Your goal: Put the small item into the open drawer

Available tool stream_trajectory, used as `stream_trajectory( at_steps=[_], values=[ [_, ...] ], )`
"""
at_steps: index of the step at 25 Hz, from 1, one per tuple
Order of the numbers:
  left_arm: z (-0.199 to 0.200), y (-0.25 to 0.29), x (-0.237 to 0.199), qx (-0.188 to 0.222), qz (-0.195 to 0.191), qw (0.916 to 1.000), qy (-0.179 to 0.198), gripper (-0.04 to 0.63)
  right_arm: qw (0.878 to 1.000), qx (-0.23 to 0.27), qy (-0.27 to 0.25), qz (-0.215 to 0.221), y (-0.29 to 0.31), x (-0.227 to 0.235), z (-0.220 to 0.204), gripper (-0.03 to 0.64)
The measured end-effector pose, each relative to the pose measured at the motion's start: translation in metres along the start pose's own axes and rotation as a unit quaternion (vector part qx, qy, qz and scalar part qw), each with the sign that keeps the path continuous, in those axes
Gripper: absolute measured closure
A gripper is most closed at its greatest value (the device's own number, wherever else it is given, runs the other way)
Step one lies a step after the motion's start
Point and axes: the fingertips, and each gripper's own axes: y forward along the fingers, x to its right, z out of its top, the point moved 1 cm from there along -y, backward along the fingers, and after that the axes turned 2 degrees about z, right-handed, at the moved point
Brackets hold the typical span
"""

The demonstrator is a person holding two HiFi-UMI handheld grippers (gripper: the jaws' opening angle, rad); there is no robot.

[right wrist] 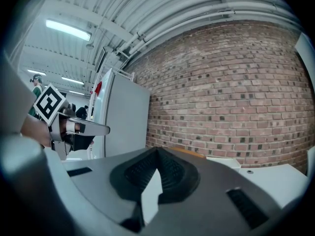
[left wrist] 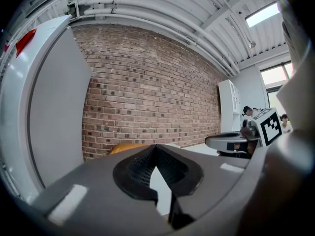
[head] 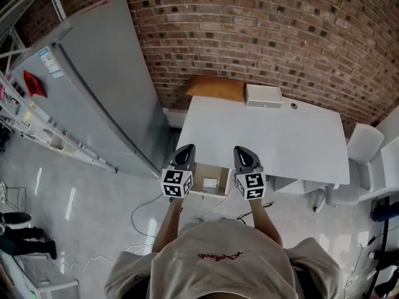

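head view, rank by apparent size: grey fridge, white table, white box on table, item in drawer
tall grey fridge and white rectangular table: look alike
flat white box
small white item in open drawer

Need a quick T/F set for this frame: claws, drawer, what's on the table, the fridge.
1. The left claw and the right claw are both shut and empty. True.
2. The small white item lies on the tabletop. False: it lies inside the open drawer, below the front edge of the table.
3. A white box sits at the back of the table, by the brick wall. True.
4. The fridge stands right of the table in the head view. False: it stands to the left.
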Motion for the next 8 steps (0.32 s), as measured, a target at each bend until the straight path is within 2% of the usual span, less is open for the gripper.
stream_trajectory(
  at_steps=[8],
  values=[
    [-0.0044,0.0057,0.0017,-0.005,-0.002,1.0,0.0,0.586,1.0,0.002,0.002,-0.002,0.0025,0.0034,-0.0021,0.606]
  ],
)
